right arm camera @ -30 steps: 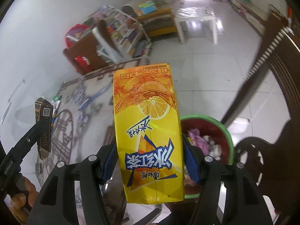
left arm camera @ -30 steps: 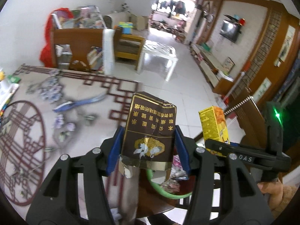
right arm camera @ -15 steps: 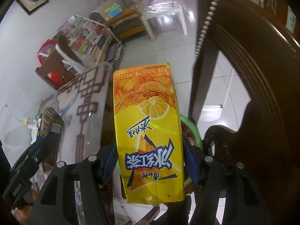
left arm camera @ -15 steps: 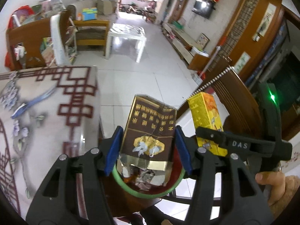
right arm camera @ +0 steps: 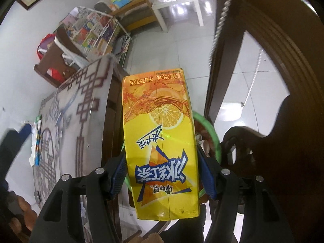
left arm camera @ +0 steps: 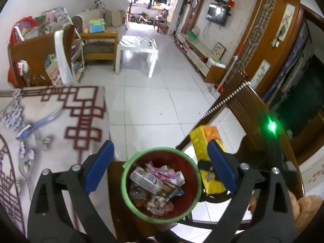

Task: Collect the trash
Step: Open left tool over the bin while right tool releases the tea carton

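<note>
Both grippers point steeply down over the same spot. Left gripper (left arm camera: 160, 168): its blue-padded jaws are opening, spread wide with nothing between them, and they frame the round bin with a green rim and dark red inside (left arm camera: 124, 184) directly below. That bin stands on a dark wooden chair seat just beside the table edge. Inside it lie a white carton (left arm camera: 144, 179), crumpled pink wrappers (left arm camera: 162, 171), a brown and gold cigarette pack (left arm camera: 171, 188) lying on the heap, and other scraps too jumbled to tell apart.

Right gripper (right arm camera: 162, 177): its blue pads (right arm camera: 118, 177) press both narrow sides of a tall yellow drink carton printed with a lemon slice and blue characters (right arm camera: 160, 141), gripping it near its lower half with the print upside down in this view. In the left wrist view the same carton (left arm camera: 204, 147) hangs at the right rim of the bin, partly behind the left gripper's right finger. From the right wrist view, only a green arc of the bin rim (right arm camera: 210, 129) shows behind the carton.

Beyond the bin, to the left, the table wears a pale cloth with dark red lattice lines and blue flowers (left arm camera: 50, 117). The carved dark wooden chair back with a beaded edge (left arm camera: 243, 105) rises on the right. Farther off, across white floor tiles (left arm camera: 158, 101), stand a small white table (left arm camera: 137, 46), a wooden bookshelf crowded with colourful books (left arm camera: 40, 48), and a wall-mounted television (left arm camera: 218, 14).
</note>
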